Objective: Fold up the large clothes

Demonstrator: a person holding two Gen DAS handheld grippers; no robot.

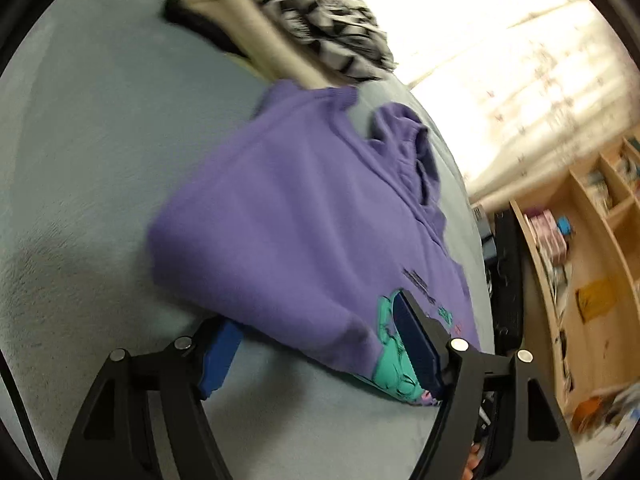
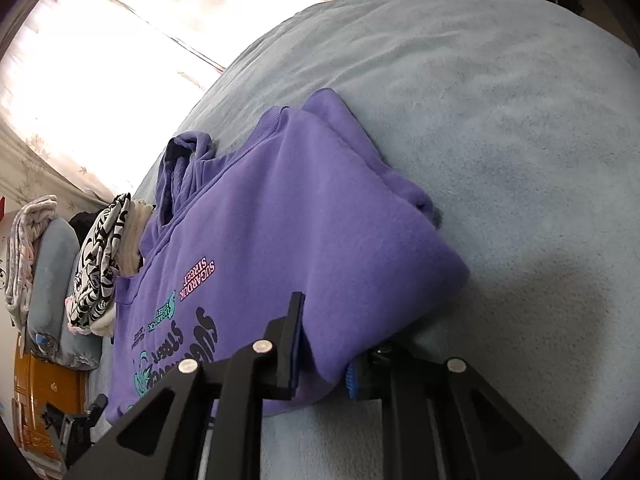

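Observation:
A purple hoodie (image 1: 300,200) with teal and pink print lies folded on a pale blue-grey blanket (image 1: 100,140). My left gripper (image 1: 316,320) is open at the hoodie's near edge: one blue pad (image 1: 412,344) rests on the teal print, the other (image 1: 220,352) sits beside the fold, partly tucked under it. In the right wrist view the hoodie (image 2: 300,220) shows its printed side and hood. My right gripper (image 2: 324,344) is shut on the hoodie's near corner, one finger (image 2: 292,340) on top of the cloth and the blue pad (image 2: 352,380) under it.
A pile of black-and-white patterned and beige clothes (image 1: 320,20) lies past the hoodie and appears again as a pile (image 2: 100,260) at the bed's edge. Wooden shelves (image 1: 580,240) stand beside the bed. A bright curtain (image 2: 120,40) hangs behind. Bare blanket (image 2: 500,120) spreads to the right.

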